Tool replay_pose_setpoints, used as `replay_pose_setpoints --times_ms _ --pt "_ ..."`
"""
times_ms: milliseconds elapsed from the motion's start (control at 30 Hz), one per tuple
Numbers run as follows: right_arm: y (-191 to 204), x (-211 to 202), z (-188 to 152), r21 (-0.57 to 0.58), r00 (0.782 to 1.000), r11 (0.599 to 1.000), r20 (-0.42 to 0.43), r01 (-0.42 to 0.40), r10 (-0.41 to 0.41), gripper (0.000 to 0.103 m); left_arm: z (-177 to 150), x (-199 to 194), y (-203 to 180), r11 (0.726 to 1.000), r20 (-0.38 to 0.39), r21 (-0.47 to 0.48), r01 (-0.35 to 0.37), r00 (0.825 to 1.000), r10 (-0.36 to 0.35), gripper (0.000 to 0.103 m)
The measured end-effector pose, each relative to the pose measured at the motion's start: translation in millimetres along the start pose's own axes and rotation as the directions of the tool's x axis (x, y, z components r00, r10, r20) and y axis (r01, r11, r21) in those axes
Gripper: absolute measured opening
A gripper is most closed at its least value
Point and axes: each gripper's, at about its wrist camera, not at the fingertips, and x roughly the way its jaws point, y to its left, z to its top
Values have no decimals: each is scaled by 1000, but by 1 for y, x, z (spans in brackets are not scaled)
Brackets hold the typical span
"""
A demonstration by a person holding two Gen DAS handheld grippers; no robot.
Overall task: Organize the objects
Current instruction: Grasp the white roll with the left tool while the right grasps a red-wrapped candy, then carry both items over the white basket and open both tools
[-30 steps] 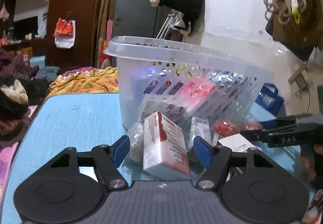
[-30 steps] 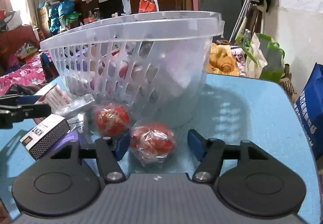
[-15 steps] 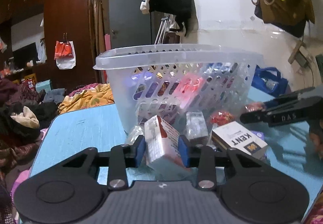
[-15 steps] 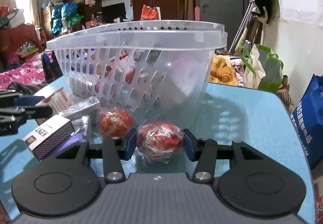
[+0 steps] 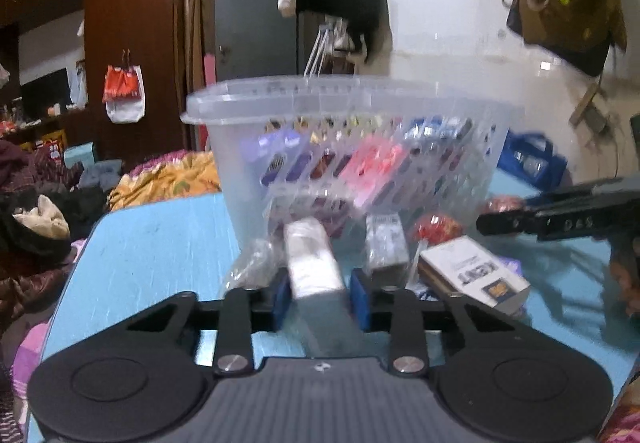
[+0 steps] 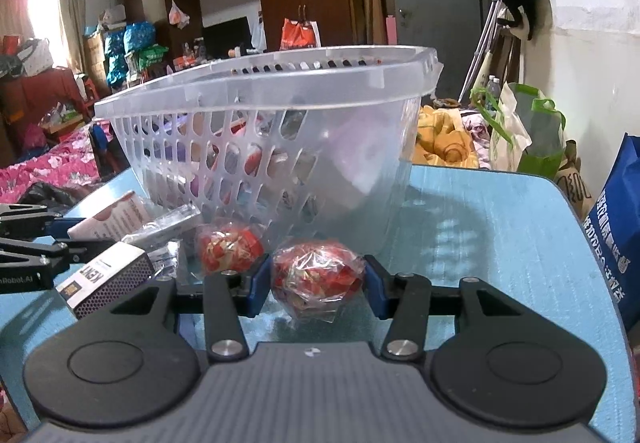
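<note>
From the left wrist, the left gripper (image 5: 320, 299) tilts down, jaws just closed onto a white box (image 5: 314, 263) in front of the basket (image 5: 352, 111); bare blue table (image 5: 160, 243) lies leftward. From the right wrist, the right gripper (image 6: 318, 285) pinches a red wrapped packet (image 6: 318, 273) beside the basket wall, open tabletop to its right.

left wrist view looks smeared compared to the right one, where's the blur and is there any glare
Left wrist view: motion blur smears the box and basket; a ceiling light flares top left. Right wrist view: sharp, red wrapped ball crisp; window blown out at left.
</note>
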Motion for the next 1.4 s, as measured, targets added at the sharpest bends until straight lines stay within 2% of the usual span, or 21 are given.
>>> replay_pose_setpoints --times_ms 167,267,400,500,600,733,867,1000,1133,1200,1267,1300,1400 --pt "0 -6 0 2 999 1000 41 -5 5 52 -2 -11 -2 1000 72 5 -3 997 3 31" --pt "3 -9 0 -7 998 1000 61 1 0 52 0 -10 -1 1000 68 5 5 998 -5 30" --pt "4 -11 -1 -8 997 1000 74 4 -3 52 2 -4 -4 1000 23 16 1 1000 -2 30" --pt "3 -11 -1 -1 997 1000 76 1 -1 52 1 -11 -3 1000 68 1 -29 997 29 30" --pt "3 -17 -2 -1 994 1000 107 -5 5 52 3 -26 -2 999 147 -17 -37 988 39 30" --pt "11 -42 -8 -46 974 997 220 64 -53 51 10 -50 -2 999 248 -35 -25 968 33 30" --pt "13 -73 -6 -35 960 999 281 21 -10 51 21 -67 4 996 313 -84 26 950 2 30" --pt "20 -95 14 -48 939 999 343 12 5 51 46 -71 10 987 354 -117 106 934 -58 30" --pt "32 -95 50 -84 921 996 388 13 21 51 86 -55 5 983 372 -104 154 922 -105 30" --pt "40 -84 72 -123 914 992 405 39 14 51 107 -36 2 982 367 -112 152 925 -101 30" --pt "46 -70 87 -142 910 987 414 75 -10 51 123 -11 2 979 330 -150 140 940 -84 30" --pt "48 -57 97 -156 915 984 404 80 -11 51 131 4 3 978 302 -169 125 951 -70 30" --pt "48 -22 112 -175 937 982 348 78 -12 51 141 36 8 973 253 -213 87 967 -31 30"
